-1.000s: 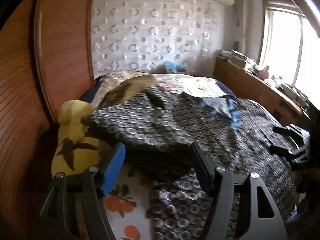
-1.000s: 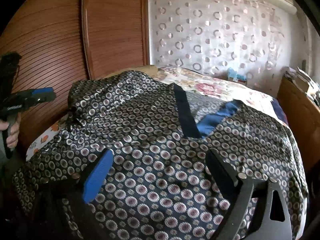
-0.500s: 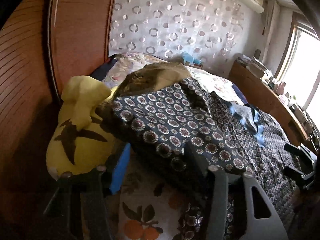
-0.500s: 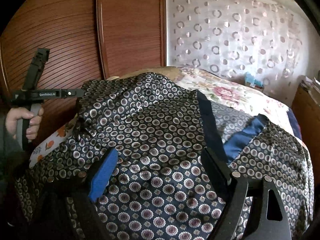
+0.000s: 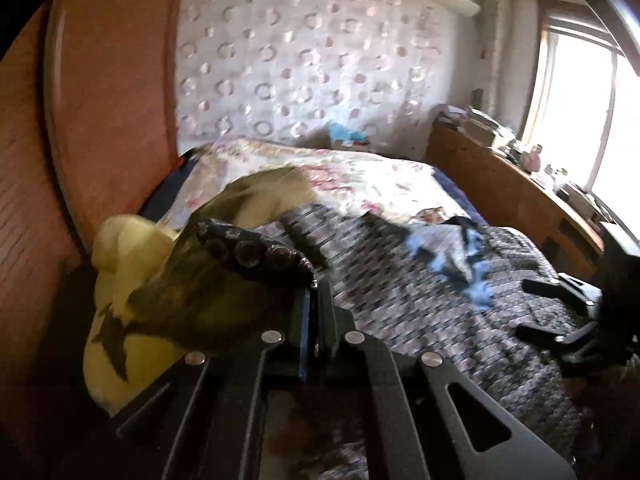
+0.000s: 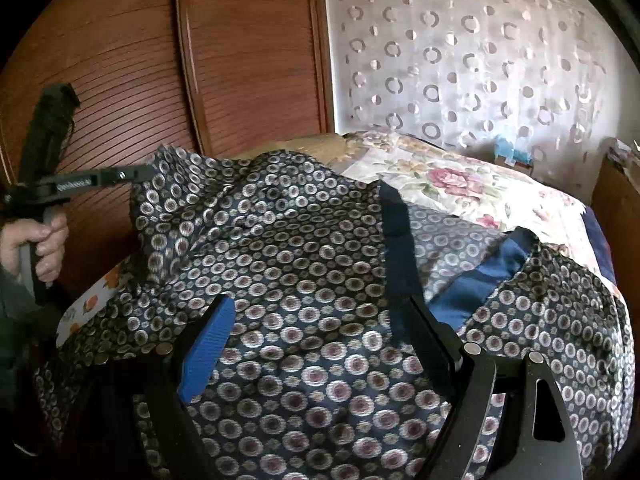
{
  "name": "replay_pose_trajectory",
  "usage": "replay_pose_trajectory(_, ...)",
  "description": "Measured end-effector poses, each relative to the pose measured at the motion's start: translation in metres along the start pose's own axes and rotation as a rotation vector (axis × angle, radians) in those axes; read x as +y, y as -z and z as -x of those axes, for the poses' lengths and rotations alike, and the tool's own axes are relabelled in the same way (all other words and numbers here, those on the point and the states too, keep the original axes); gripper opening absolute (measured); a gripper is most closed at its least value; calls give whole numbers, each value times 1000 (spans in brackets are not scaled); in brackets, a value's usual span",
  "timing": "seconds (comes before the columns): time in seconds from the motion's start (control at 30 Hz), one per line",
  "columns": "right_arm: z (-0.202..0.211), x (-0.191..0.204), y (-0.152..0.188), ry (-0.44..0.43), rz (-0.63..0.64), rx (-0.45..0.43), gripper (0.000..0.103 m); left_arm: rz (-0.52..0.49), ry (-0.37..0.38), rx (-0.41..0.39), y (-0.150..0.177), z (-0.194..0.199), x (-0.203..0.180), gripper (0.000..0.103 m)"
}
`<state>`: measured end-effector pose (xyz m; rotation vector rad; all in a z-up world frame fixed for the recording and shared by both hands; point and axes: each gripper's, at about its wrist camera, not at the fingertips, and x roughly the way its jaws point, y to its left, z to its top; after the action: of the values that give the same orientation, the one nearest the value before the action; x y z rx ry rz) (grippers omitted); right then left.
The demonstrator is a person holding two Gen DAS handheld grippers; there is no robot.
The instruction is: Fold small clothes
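The left gripper [image 5: 314, 312] has its jaws pressed together on a raised edge of the patterned garment [image 6: 288, 280], a dark cloth printed with small rings; the pinched fold [image 5: 256, 254] stands up at about 11 o'clock from the jaws in the left wrist view, though that picture is smeared and the exact hold is hard to make out. In the right wrist view the same gripper [image 6: 140, 174] sits at 9 o'clock, meeting the lifted corner of the cloth, with the person's hand [image 6: 38, 250] on its handle. The right gripper [image 6: 320, 344] hangs over the middle of the garment with its jaws spread wide and nothing between them; the blue pad [image 6: 208, 350] lies just above the cloth. The garment is spread across the bed [image 6: 460, 184], over a flowered cover, its blue band [image 6: 484, 276] at 2 o'clock; a yellow pillow [image 5: 120, 264] lies beside the wooden wardrobe [image 6: 248, 60].
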<state>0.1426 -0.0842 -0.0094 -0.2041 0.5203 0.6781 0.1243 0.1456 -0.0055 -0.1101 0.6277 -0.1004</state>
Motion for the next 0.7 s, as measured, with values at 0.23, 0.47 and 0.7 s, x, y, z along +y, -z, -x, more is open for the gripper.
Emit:
replay_pose_trajectory(0.23,-3,-25,3,25,-34,4,86,-98,36,14,-25,-23,-40,4)
replay_pose_trajectory(0.47,-8,-47,7,42,-69,18,86,-131,36,31,-34,-39,-55,4)
replay_pose_trajectory(0.7,-14,-56,6,44,-87,35,86,-140,44,22,-35,-38,-59,45)
